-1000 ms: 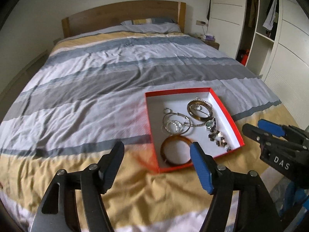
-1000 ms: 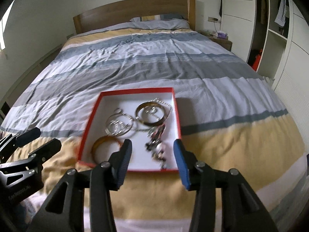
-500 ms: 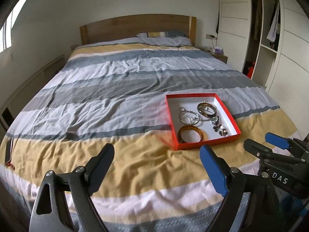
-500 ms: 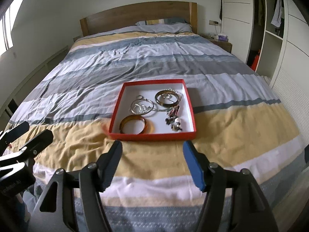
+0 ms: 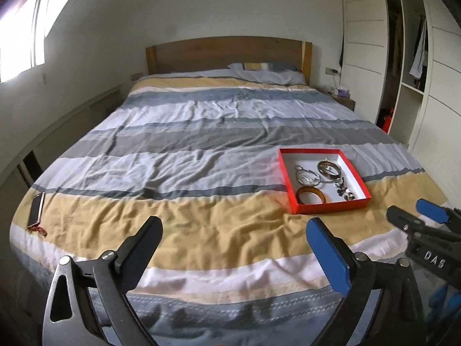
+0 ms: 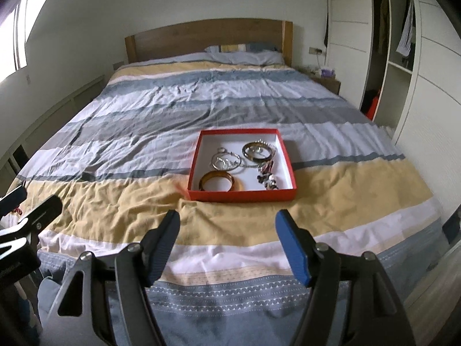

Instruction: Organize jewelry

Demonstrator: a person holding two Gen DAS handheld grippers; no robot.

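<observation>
we saw the shallow red cardboard box (image 6: 242, 194) holding an amber bangle (image 6: 216, 181), silver hoops (image 6: 226, 161) and a dark bracelet (image 6: 257, 151); the left gripper (image 5: 232, 248) was opening, the right gripper (image 6: 227, 239) stood wide, both empty.

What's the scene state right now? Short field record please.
surface: bed, striped duvet
container: red box, open, near foot of bed
contents: amber bangle, silver hoops, dark bangle, small beaded pieces
left tongs: jaws opening, nothing between them
right tongs: open, empty
off to left edge: phone
</observation>
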